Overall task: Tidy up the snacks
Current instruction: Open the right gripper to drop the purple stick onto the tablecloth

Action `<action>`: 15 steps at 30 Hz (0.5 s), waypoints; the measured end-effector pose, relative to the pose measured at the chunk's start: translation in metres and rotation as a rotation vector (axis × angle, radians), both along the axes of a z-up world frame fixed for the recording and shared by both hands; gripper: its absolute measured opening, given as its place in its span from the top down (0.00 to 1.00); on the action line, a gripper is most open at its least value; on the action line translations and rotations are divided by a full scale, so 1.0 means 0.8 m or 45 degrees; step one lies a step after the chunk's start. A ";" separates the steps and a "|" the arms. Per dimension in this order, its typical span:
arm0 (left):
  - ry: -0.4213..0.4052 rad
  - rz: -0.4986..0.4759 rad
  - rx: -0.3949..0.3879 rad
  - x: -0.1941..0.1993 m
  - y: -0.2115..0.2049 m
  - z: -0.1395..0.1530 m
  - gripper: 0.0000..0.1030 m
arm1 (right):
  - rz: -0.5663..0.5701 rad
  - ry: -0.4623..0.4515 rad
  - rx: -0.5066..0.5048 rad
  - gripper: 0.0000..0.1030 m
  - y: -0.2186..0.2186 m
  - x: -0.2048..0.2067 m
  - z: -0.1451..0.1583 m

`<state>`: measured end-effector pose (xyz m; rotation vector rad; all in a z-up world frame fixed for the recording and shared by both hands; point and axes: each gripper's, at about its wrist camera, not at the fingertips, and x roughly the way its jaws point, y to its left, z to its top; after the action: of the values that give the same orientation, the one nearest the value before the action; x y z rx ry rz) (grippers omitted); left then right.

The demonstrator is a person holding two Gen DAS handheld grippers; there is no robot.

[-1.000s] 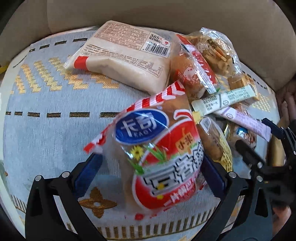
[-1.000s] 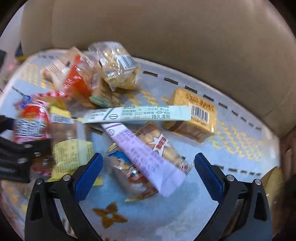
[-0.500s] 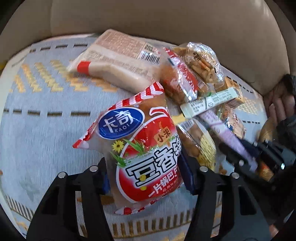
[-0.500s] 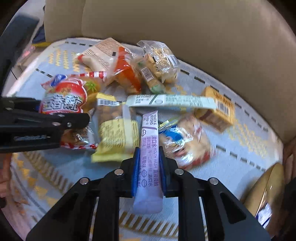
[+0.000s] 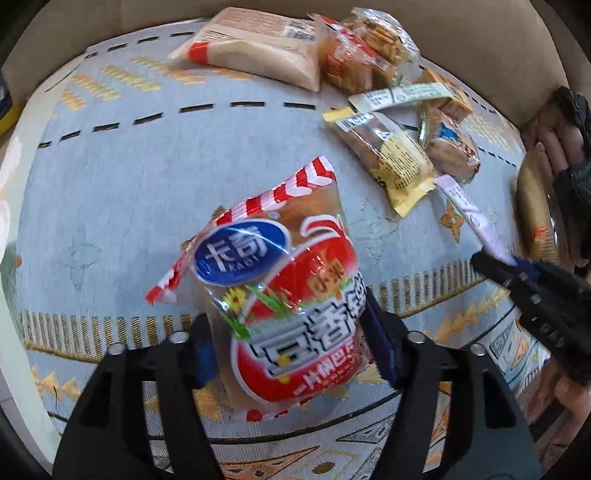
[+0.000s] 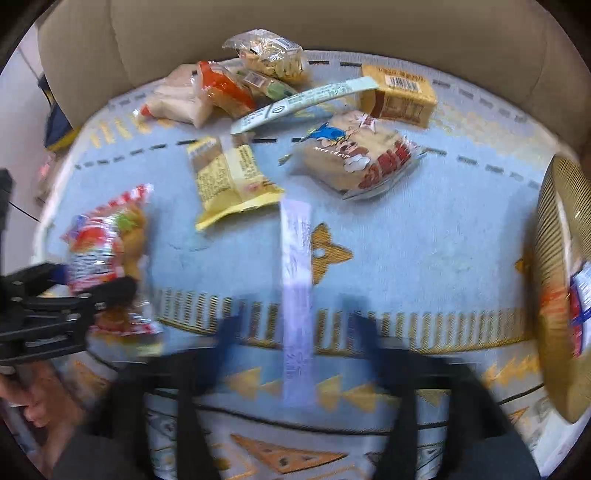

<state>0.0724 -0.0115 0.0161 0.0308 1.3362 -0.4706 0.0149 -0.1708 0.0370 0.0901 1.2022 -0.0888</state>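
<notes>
My left gripper [image 5: 291,354] is shut on a red snack bag with a blue oval logo [image 5: 280,284], held above the blue patterned cloth [image 5: 129,177]. The same bag [image 6: 107,251] and left gripper [image 6: 99,291] appear at the left of the right wrist view. A thin purple stick pack [image 6: 297,280] runs lengthwise between the fingers of my right gripper [image 6: 299,328]. Those fingers are blurred and stand apart from the pack on both sides. In the left wrist view, the purple stick pack [image 5: 469,206] ends at the right gripper [image 5: 513,264].
Loose snacks lie at the back of the cloth: a yellow pack [image 6: 229,177], a cartoon-print bag [image 6: 358,158], an orange box [image 6: 399,96], a pale green stick [image 6: 306,99] and a large white bag [image 5: 258,48]. A gold container [image 6: 554,280] stands at the right. Beige upholstery [image 6: 295,22] rises behind.
Both grippers have pulled back from the snack pile, the left carrying the red bag. The right gripper's fingers, shut on the purple stick half a second ago, now stand spread beside it.
</notes>
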 end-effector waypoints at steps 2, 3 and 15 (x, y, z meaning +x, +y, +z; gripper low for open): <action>-0.004 0.024 0.003 0.001 0.008 -0.003 0.22 | 0.013 -0.041 -0.042 0.05 0.001 0.004 0.002; -0.004 0.033 -0.012 0.001 0.010 -0.004 0.19 | 0.008 -0.038 -0.033 0.05 0.001 0.007 0.000; -0.172 -0.065 0.233 0.002 -0.020 -0.024 0.03 | -0.018 0.031 -0.027 0.05 0.001 0.008 -0.059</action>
<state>0.0740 -0.0277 -0.0032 0.2449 1.2441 -0.3814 0.0214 -0.1700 -0.0101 0.0797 1.2244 -0.1154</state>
